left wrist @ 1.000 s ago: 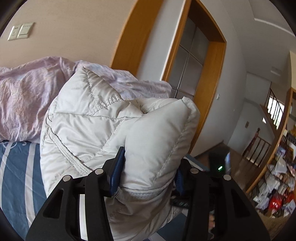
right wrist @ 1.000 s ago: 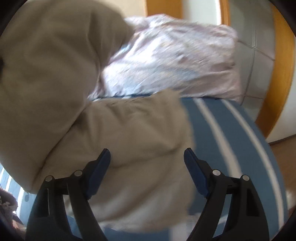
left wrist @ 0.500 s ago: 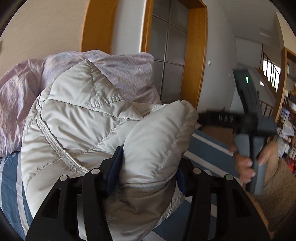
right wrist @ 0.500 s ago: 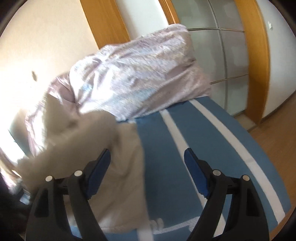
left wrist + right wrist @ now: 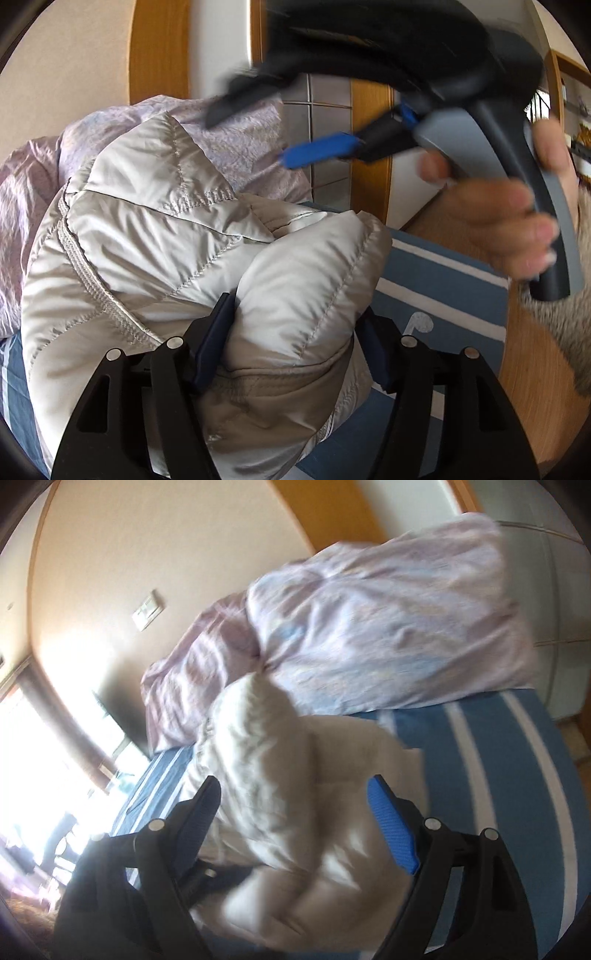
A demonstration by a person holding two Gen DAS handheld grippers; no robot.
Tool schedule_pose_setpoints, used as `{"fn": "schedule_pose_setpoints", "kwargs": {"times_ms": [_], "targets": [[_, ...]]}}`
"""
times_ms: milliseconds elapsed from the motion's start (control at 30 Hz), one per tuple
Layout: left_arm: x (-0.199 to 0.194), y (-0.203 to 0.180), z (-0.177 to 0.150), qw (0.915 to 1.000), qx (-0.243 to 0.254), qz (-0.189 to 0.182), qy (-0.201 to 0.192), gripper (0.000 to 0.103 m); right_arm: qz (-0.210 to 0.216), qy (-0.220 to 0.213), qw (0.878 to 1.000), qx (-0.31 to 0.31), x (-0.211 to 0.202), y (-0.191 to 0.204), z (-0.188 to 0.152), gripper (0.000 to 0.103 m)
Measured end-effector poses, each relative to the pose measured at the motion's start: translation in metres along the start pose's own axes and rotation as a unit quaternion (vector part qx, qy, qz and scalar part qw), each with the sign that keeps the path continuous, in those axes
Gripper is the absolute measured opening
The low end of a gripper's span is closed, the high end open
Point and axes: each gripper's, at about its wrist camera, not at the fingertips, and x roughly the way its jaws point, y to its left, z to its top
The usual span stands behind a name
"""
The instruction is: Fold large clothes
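Jaws first: the left gripper (image 5: pixel 295 347) is easing apart, and a puffy fold of the white quilted jacket (image 5: pixel 166 236) bulges between its pads, the blue pads touching the fabric on both sides. That jacket is heaped on the blue striped bedsheet (image 5: pixel 436 273), just in front of the lilac duvet (image 5: pixel 388 627). Above the jacket, the right gripper (image 5: pixel 295 129) hangs tilted downward, jaws spread wide with nothing between them. Its grey handle is wrapped by the person's right hand (image 5: pixel 509 229), fingers curled round, just beside the jacket.
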Motion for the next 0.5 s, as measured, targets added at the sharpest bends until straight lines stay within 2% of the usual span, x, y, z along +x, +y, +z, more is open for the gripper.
{"fn": "schedule_pose_setpoints", "kwargs": {"times_ms": [167,300,433,500], "targets": [[0.01,-0.009,-0.005,0.9996,0.026,0.004,0.01,0.064,-0.015,0.037,0.999,-0.011,0.029,0.005,0.005,0.081],[0.014,-0.016,-0.01,0.9988,0.045,0.007,0.015,0.064,-0.022,0.049,0.999,0.004,0.039,-0.003,0.005,0.079],[0.017,-0.022,-0.017,0.9984,0.053,0.004,0.02,0.066,-0.007,0.064,0.998,0.02,0.045,-0.01,0.001,0.069],[0.018,-0.022,-0.017,0.9983,0.053,0.003,0.022,0.066,-0.011,0.064,0.998,0.011,0.045,-0.01,-0.001,0.067]]}}
